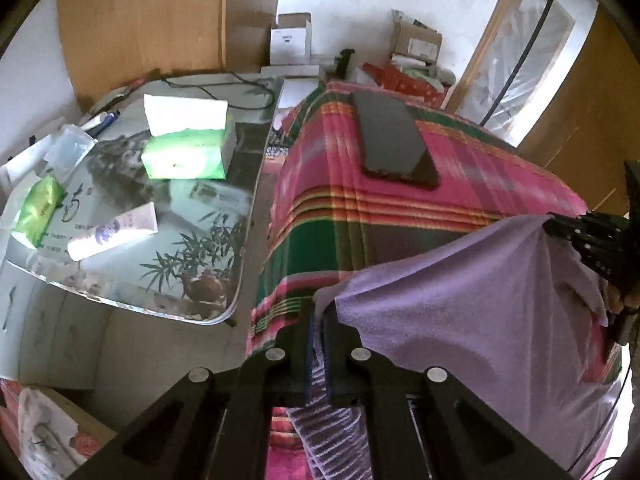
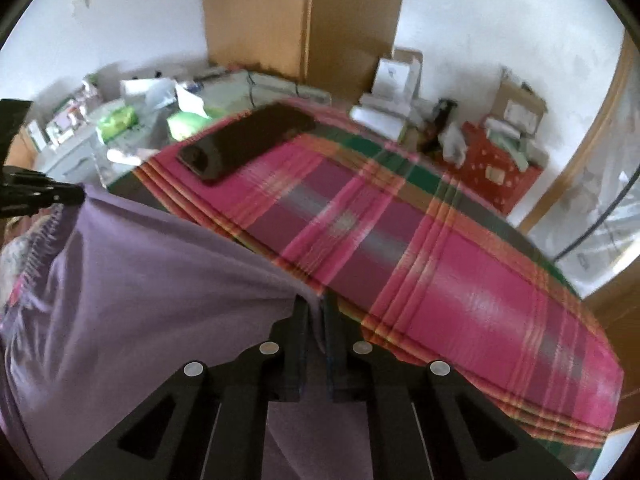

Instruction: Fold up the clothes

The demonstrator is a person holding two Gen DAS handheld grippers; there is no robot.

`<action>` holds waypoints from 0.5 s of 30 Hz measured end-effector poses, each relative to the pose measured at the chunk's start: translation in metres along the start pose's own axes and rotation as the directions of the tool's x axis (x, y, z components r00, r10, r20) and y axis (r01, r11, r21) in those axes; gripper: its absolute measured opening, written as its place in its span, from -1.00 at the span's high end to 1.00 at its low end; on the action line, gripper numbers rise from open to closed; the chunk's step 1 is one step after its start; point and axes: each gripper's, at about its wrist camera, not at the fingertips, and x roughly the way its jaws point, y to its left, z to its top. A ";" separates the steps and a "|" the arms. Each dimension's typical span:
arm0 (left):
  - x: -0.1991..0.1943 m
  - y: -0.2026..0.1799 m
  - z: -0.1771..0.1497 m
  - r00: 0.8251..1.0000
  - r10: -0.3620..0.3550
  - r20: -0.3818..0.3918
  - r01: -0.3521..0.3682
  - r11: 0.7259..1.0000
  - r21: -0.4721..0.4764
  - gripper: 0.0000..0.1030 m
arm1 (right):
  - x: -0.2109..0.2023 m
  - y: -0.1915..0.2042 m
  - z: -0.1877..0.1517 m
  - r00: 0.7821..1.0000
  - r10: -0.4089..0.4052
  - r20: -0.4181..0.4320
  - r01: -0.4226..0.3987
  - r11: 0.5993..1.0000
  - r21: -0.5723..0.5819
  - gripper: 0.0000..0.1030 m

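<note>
The left gripper has its two black fingers pressed together on one corner of the purple cloth, a strip of the fringed edge running down between them toward the camera. In this left wrist view the cloth stretches taut from that pinch up to the right, where the right gripper bites its other corner, and below that a bit of the person's hand shows at the picture's edge. The cloth hangs over the near part of a pink and green plaid blanket, on which a black phone lies further back, well apart from the cloth. Left of the blanket stands a glass-topped table with a green tissue box, a white tube and a green packet on it. In the right wrist view the right gripper is likewise closed, its fingers pinching the cloth at the corner, with the fabric sloping away to the left where the left gripper holds the far corner. The plaid blanket fills the right side, bare of the cloth, and the phone rests on it near its far edge; this picture is somewhat blurred
</note>
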 end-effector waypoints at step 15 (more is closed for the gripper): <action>-0.002 -0.011 -0.005 0.998 0.057 0.012 -0.057 0.998 0.024 0.83 | 0.003 -0.005 -0.006 1.000 -0.018 -0.006 0.018 0.999 0.029 0.60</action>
